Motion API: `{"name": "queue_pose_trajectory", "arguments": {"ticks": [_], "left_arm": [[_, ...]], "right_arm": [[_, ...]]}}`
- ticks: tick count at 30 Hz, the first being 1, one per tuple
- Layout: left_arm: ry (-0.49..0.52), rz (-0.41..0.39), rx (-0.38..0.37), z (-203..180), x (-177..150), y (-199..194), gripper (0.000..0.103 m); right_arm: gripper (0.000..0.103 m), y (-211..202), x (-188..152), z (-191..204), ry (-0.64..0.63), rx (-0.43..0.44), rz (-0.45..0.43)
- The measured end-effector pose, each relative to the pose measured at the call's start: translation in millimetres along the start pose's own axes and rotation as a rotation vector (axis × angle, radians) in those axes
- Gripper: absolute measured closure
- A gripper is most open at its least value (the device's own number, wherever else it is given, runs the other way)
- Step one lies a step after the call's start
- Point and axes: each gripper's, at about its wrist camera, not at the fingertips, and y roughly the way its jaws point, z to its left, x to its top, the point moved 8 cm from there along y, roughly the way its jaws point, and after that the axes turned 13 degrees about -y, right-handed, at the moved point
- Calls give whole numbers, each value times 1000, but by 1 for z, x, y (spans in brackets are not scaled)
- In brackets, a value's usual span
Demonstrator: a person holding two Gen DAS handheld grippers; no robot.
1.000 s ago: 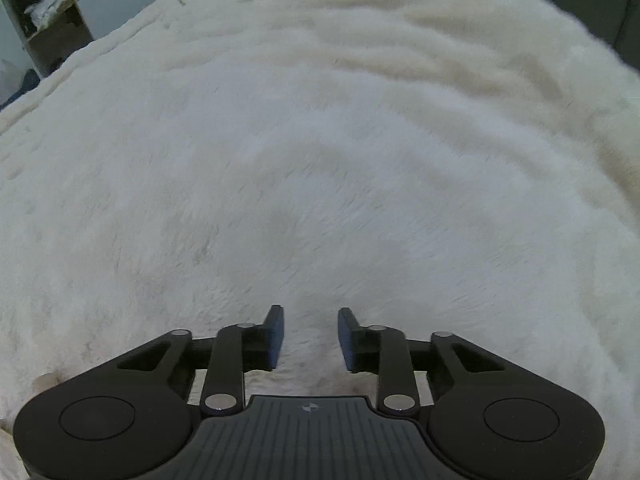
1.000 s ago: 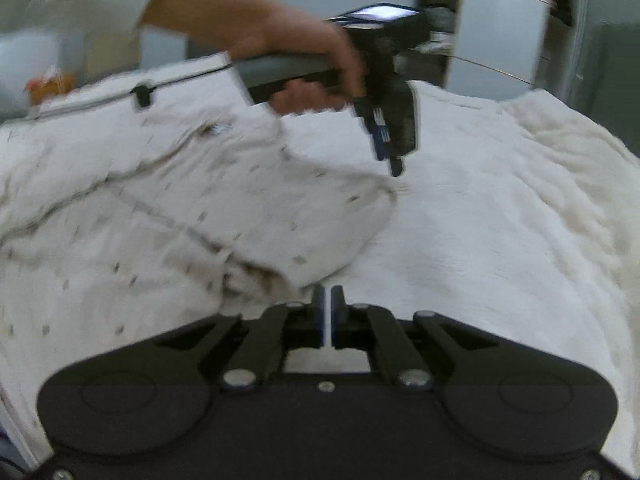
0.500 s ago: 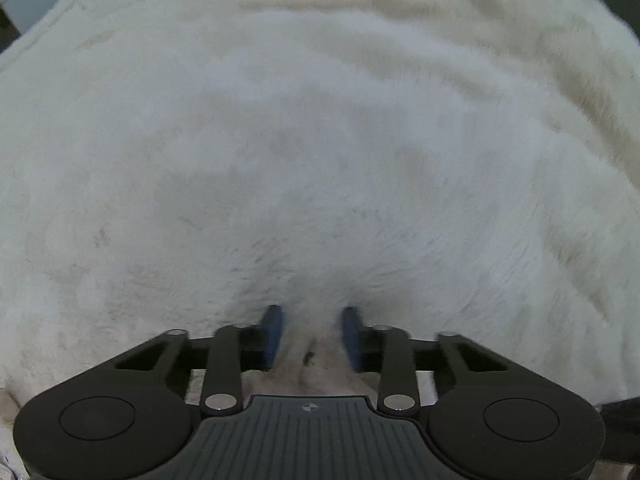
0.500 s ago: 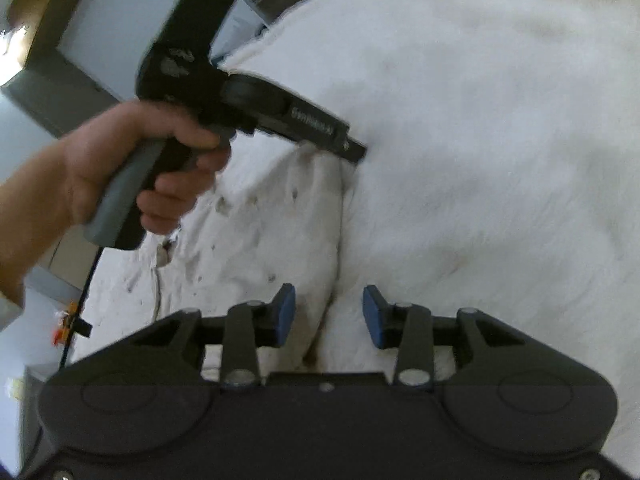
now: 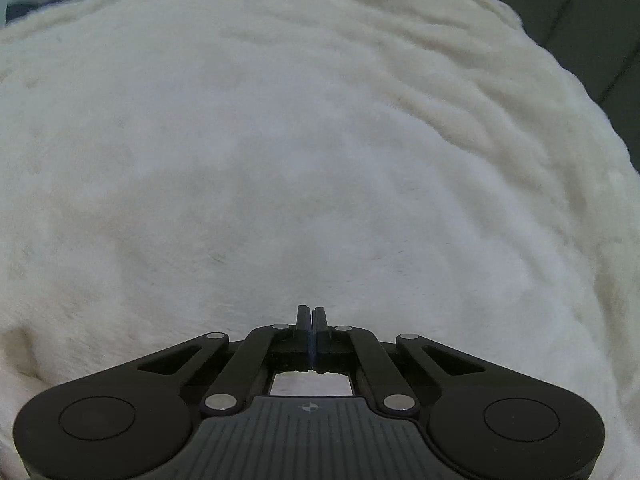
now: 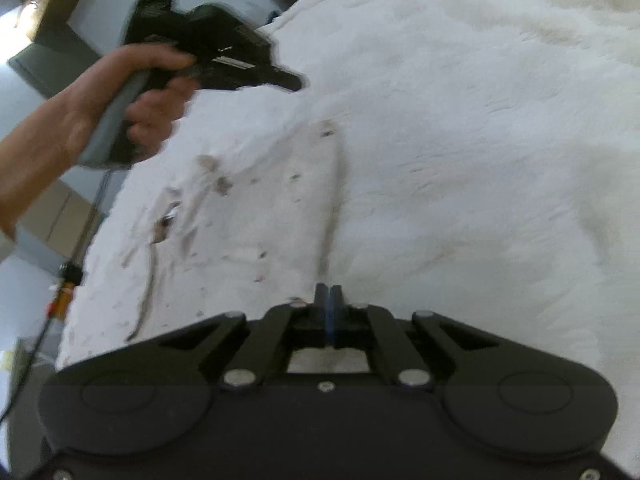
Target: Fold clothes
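Both hand-held grippers closed; right hand-held gripper (image 6: 328, 300) beside garment (image 6: 240, 220)

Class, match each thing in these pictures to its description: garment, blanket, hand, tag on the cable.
Things:
1. garment
2. blanket
3. hand
4. tag

Descriptions:
A. orange
B. plain, fluffy, cream
C. white with small dark specks
D. wrapped round a grey handle

Pairs: 1-C, 2-B, 3-D, 4-A
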Motion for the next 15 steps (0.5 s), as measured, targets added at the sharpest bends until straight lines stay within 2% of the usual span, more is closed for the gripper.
{"name": "queue_pose_trajectory", "arguments": {"ticks": [1, 2, 3, 4, 5, 6, 8, 11, 12, 13, 14, 15], "left_arm": [[11, 24, -37, -4, -5, -1, 94], [22, 48, -74, -8, -11, -1, 79], [39, 67, -103, -11, -16, -3, 70], [82, 67, -98, -13, -22, -5, 51], [121, 66, -82, -15, -27, -4, 47], [139, 69, -73, -16, -29, -2, 46], [170, 72, -52, -20, -34, 8, 46], [207, 90, -12, -22, -46, 31, 47], [220, 94, 0, -22, -48, 39, 50], [227, 93, 9, -23, -50, 44, 71], [218, 73, 8, -24, -50, 41, 99], [208, 52, 8, -25, -50, 38, 101]], "right_arm": [[94, -3, 1, -7, 35, 4, -15], [94, -6, 2, -12, 70, 12, -29], [91, -5, 1, -15, 104, 35, -35], [87, -4, 1, -18, 138, 59, -40], [76, -3, 1, -20, 172, 82, -46], [69, -1, 0, -21, 203, 106, -48], [69, 11, 0, -13, 227, 151, -29], [67, 26, -2, -3, 219, 166, 9], [68, 31, -3, 1, 207, 161, 25], [71, 34, -3, 3, 192, 150, 33], [83, 36, -4, 5, 179, 142, 40], [92, 35, -3, 5, 174, 145, 41]]}}
